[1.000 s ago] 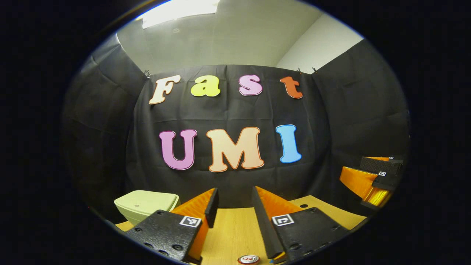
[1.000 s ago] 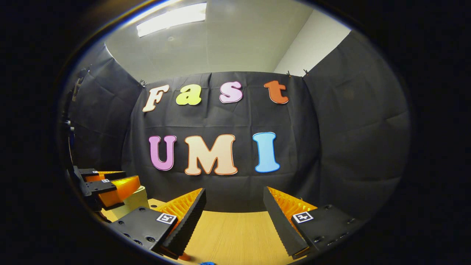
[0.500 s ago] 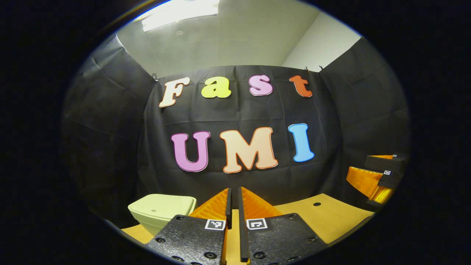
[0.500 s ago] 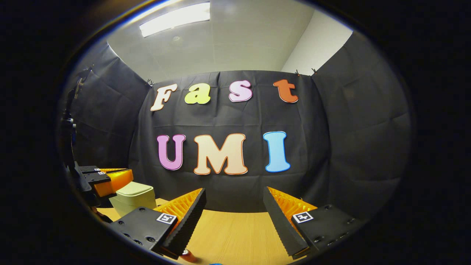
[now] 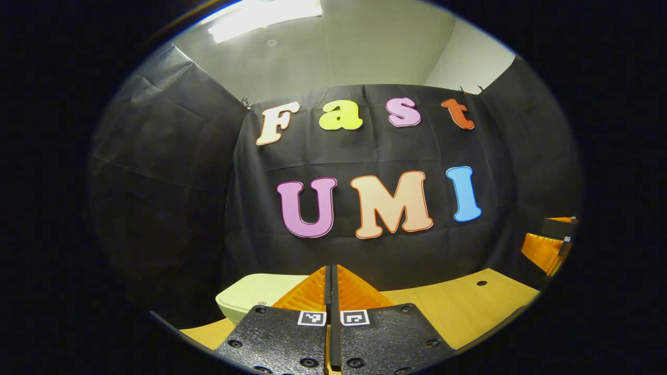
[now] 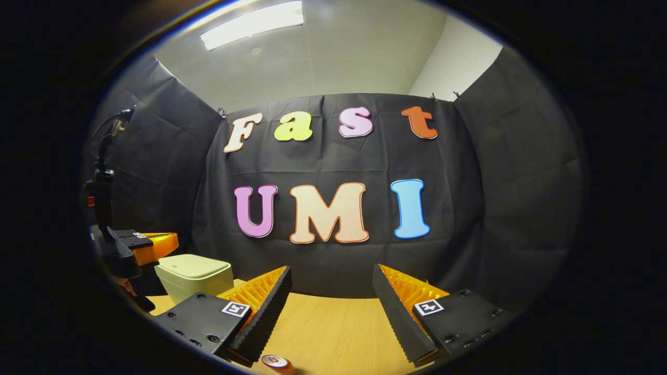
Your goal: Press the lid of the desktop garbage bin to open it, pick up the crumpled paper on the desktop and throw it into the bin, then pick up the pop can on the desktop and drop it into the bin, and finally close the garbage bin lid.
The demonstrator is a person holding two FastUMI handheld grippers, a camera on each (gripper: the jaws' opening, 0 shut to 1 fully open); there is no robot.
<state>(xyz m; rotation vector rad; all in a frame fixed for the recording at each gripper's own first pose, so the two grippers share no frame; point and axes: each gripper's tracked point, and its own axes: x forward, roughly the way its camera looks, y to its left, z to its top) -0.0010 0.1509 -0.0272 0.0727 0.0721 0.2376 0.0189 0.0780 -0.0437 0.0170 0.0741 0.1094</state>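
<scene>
- In the left gripper view, the left gripper (image 5: 331, 276) sits at bottom centre with its two fingers pressed flat together and nothing between them. A second ago they stood well apart, and half a second ago only a thin slit remained.
- Closing empty probably readies a blunt tip for pushing the lid, so the opening step looks to be in hand and not yet done.
- The pale green garbage bin (image 5: 255, 294) lies just behind and left of that tip, lid down. It has slid from the lower left of the frame towards centre, so the gripper has swung towards it. Whether they touch, I cannot tell.
- In the right gripper view, the right gripper (image 6: 332, 294) is spread wide and empty over the wooden desktop (image 6: 333, 333), as it was a second ago.
- The pop can (image 6: 276, 362) peeks in at the bottom edge, just below its left finger.
- At lower left of that view the left gripper hovers beside the bin.
- The crumpled paper is not seen.
</scene>
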